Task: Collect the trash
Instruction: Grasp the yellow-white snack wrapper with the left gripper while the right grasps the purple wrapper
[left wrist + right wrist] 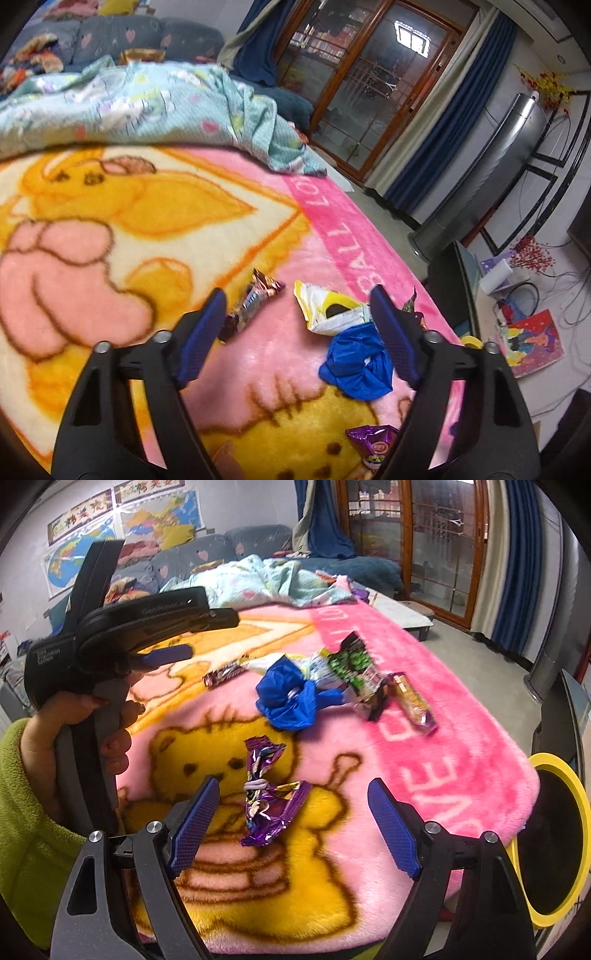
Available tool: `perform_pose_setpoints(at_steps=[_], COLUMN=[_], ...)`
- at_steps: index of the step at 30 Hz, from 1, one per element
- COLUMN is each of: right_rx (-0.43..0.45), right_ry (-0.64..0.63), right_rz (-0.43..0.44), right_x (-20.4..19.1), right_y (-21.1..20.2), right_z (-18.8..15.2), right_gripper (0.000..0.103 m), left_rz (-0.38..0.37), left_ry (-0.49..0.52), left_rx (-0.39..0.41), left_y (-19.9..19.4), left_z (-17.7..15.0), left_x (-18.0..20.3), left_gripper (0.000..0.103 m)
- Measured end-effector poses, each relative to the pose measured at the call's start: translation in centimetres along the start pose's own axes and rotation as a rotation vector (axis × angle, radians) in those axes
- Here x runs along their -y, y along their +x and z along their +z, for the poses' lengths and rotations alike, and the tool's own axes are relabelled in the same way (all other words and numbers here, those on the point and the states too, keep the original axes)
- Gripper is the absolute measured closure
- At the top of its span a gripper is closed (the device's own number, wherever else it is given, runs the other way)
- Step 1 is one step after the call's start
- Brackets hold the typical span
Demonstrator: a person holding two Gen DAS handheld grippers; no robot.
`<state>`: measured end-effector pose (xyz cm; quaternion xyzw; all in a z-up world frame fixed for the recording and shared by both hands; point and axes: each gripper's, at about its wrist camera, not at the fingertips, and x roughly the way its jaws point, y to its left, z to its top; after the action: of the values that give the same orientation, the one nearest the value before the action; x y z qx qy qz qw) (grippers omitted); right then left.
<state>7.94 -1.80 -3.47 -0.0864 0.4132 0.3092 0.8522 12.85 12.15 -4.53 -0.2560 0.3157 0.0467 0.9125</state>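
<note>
Trash lies on a pink bear blanket (424,775). A purple wrapper (267,797) lies just ahead of my open, empty right gripper (293,794); it also shows in the left wrist view (373,445). My left gripper (299,302) is open and empty above the blanket (147,221), with a brown candy wrapper (253,301) by its left finger, and a white-yellow packet (332,314) and blue plastic bag (356,369) by its right finger. In the right wrist view the blue bag (286,698), a green packet (356,672), an orange-brown wrapper (413,701) and the brown wrapper (223,674) lie farther off.
A yellow-rimmed black bin (557,842) stands at the blanket's right edge. A crumpled teal quilt (140,99) covers the far side. A silver tower fan (491,173), cables and a sofa (236,550) surround the bed. The left gripper's body (122,627) is held at left.
</note>
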Motion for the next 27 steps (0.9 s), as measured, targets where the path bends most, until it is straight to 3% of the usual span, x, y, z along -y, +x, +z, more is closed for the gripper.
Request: perform_pose_setpoints(at_steps=[5,11,23,27], right_rx=[-0.022,-0.039,-0.063,-0.061], right_ry=[-0.025,-0.026,-0.039,-0.038], right_rz=[0.004,0.010,0.028,0.030], right_x=[-0.6,-0.7,-1.0,-1.0], right_y=[1.5,3.0,3.7,3.5], right_z=[-0.1,0.1,-1.0,-1.3], right_gripper=[0.023,0.024,0.037,0.040], left_rz=[-0.052,-0.109,-0.154,-0.169], left_ry=[-0.046,-0.092,-0.160,-0.206], left_rx=[-0.042,-0.089,-0.126,-0.141], left_y=[1.0,2.1,3.8,4.6], left_z=[-0.5,-1.0,-1.1,-1.1], left_x=[-0.3,-0.6,-0.8,-1.4], left_gripper=[0.054,0.062,0.066,0.073])
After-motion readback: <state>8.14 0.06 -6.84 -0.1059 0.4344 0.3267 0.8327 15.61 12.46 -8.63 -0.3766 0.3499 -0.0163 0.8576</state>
